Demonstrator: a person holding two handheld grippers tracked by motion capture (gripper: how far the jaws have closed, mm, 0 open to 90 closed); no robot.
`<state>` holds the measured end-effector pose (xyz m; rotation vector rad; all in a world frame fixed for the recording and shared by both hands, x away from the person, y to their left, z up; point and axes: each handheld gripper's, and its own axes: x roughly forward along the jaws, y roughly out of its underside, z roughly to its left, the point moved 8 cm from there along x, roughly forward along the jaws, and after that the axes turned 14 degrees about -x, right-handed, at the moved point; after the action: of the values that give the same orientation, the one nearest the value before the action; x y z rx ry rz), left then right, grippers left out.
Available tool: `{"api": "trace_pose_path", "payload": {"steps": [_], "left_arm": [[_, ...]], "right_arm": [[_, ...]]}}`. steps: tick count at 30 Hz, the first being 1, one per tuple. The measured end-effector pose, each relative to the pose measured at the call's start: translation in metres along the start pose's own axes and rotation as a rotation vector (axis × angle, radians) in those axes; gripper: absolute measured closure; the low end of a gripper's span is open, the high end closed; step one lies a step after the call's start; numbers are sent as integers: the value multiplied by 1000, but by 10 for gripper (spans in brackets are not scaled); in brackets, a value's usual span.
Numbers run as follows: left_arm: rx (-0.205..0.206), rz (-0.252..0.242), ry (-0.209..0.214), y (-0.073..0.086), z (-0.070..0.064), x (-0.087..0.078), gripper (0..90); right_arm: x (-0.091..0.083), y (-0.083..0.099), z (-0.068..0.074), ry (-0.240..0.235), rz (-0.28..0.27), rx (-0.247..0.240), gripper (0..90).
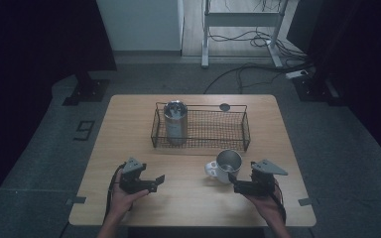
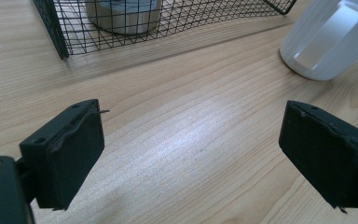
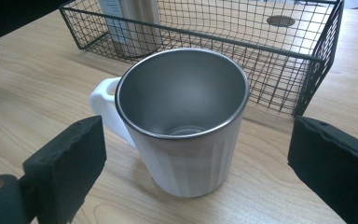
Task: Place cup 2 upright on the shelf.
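Right gripper view has the right gripper (image 3: 193, 163) spread wide around the mug (image 3: 184, 126), rigid, smooth-walled, likely light; best gripped across its body

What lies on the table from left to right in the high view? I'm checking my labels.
left gripper → steel tumbler in the wire basket → white mug → right gripper.

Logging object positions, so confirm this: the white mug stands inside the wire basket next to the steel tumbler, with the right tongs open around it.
Wrong on one count: the white mug stands on the table in front of the wire basket, not inside it, as the right gripper view shows. The steel tumbler is in the basket, and the right tongs are open around the mug.
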<state>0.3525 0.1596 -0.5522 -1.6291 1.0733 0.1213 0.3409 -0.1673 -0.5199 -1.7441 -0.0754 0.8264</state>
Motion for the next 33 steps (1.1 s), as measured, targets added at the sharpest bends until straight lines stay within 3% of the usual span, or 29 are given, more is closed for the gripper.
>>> {"api": "trace_pose_path", "payload": {"steps": [30, 33], "left_arm": [[3, -19, 18, 0, -6, 0, 71], [9, -13, 16, 1, -6, 2, 71]], "right_arm": [[54, -3, 8, -3, 88, -39, 0], [58, -3, 10, -20, 81, -33, 0]]}}
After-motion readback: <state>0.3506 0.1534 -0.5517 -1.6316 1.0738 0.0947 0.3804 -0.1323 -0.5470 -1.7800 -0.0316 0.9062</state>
